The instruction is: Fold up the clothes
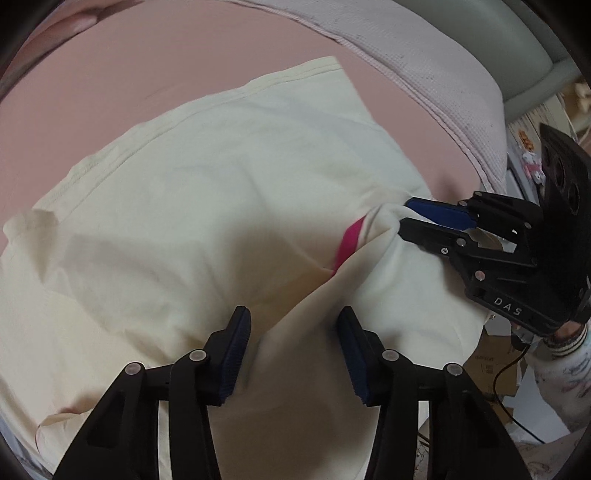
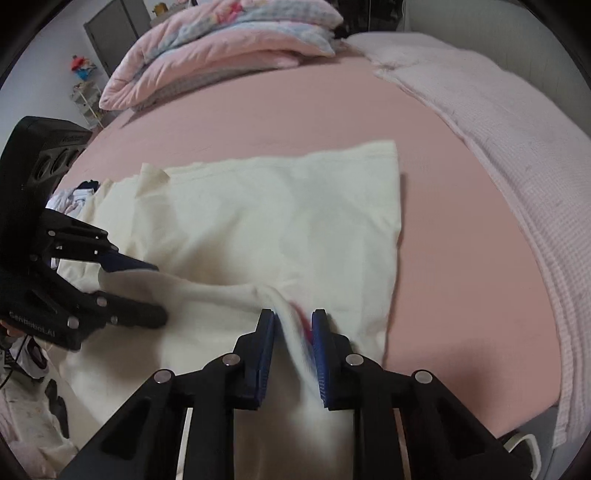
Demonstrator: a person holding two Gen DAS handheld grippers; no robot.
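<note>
Now the right claw (image 2: 293, 328) is clamped on the cream garment's (image 1: 221, 184) edge, the left claw (image 1: 293, 347) stands apart astride a ridge, and must close before lifting to fold.

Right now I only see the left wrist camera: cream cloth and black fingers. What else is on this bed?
Observer: A stack of folded quilts sits at the far end of the bed, beyond the cream garment.
Operator: Is more laundry waiting?
Observer: It looks so. A small heap of clothes lies just past the left gripper, by the garment's edge.
Operator: And beyond the bed?
Observer: A dark cabinet stands against the wall behind the quilts, with a small rack of shelves nearby.
</note>
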